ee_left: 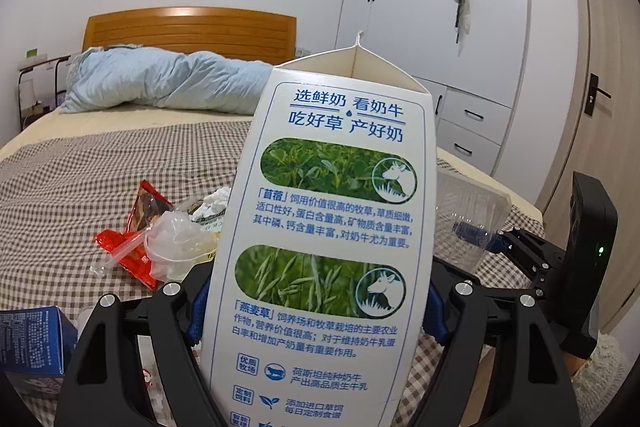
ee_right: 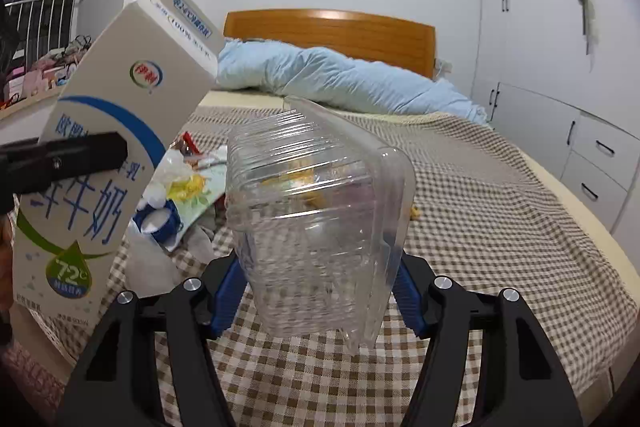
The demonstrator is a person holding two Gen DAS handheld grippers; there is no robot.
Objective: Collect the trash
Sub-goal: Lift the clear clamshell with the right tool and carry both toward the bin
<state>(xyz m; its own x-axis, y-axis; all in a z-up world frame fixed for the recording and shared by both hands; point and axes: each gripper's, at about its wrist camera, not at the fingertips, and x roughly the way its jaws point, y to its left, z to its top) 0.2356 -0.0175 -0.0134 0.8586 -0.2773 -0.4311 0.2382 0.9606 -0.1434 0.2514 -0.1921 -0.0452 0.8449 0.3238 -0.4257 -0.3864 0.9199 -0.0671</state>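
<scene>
A tall white milk carton (ee_left: 328, 227) with blue print and an open top stands upright between the blue pads of my left gripper (ee_left: 316, 311), which is shut on its lower half. In the right wrist view the same carton (ee_right: 100, 155) leans at the left with a black finger (ee_right: 68, 159) across it. My right gripper (ee_right: 316, 291) is shut on a clear plastic clamshell container (ee_right: 320, 219), held off the checked bedspread (ee_right: 480, 227). From the left wrist view that container (ee_left: 468, 211) and the right gripper (ee_left: 516, 247) show just right of the carton.
A trash pile lies on the bed: a red wrapper (ee_left: 132, 227), a clear plastic bag (ee_left: 176, 243), crumpled paper (ee_left: 216, 203), a blue-capped bottle (ee_right: 160, 223). A blue box (ee_left: 32, 339) sits at the near left. A light blue duvet (ee_left: 160, 79) lies by the headboard; white wardrobes (ee_left: 440, 7) stand to the right.
</scene>
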